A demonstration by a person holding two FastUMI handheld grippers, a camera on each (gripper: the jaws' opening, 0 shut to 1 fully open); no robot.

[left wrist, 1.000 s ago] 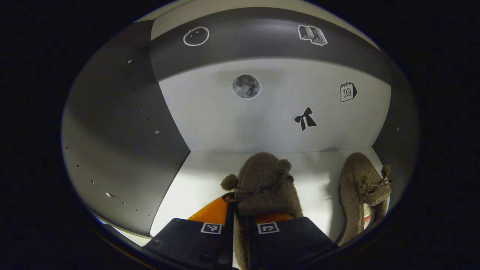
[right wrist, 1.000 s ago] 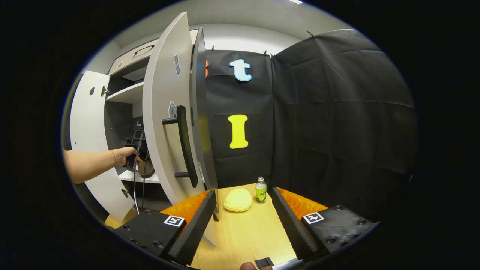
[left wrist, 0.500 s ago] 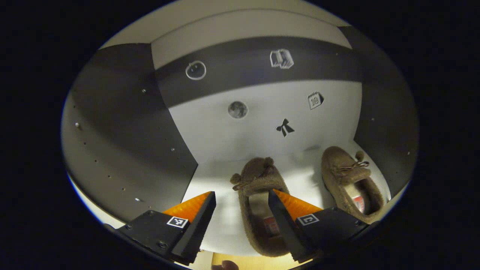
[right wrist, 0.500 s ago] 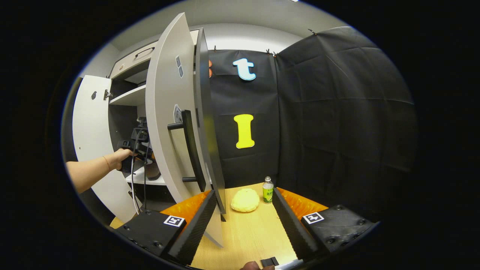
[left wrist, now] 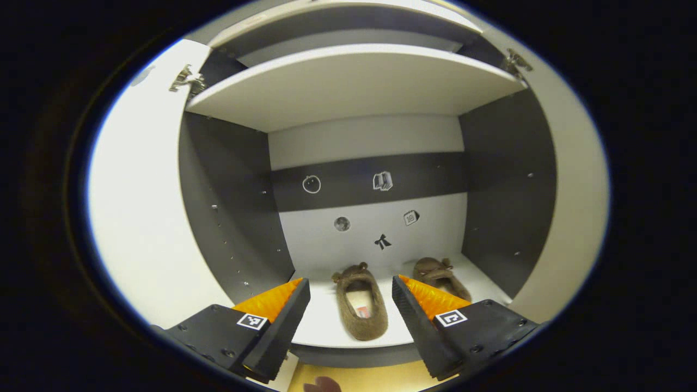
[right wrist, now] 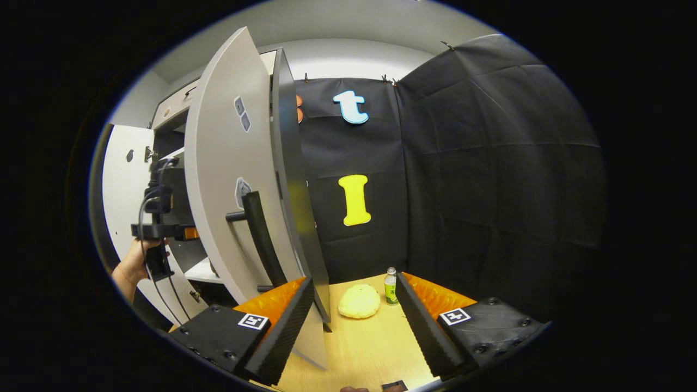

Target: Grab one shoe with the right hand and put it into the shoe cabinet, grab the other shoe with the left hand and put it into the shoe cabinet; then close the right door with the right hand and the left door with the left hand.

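In the left gripper view, I see my left gripper (left wrist: 348,318) with its black and orange fingers spread apart and nothing between them, facing the open two-door grey and white shoe cabinet (left wrist: 228,201). Two brown fuzzy slippers lie side by side on the white lower shelf (left wrist: 321,326), toes toward the back panel: the nearer slipper (left wrist: 360,308) sits between my fingers in the picture but apart from them, and the second slipper (left wrist: 435,275) lies to its right, partly hidden behind my right finger. A white upper shelf (left wrist: 354,81) spans the compartment above. Small stickers (left wrist: 342,224) dot the back panel. In the right gripper view, my right gripper (right wrist: 354,326) is likewise spread and empty, above a pale wooden tabletop (right wrist: 370,348). The white right door (right wrist: 228,179) stands open just ahead on the left, its black bar handle (right wrist: 261,239) facing me and blocking most of the interior. Beyond it a hand (right wrist: 133,267) holds the other gripper by the white left door (right wrist: 117,185). A yellow rounded bun-like object (right wrist: 359,301) and a small green-labelled bottle (right wrist: 390,285) stand near the black cloth wall (right wrist: 490,163).
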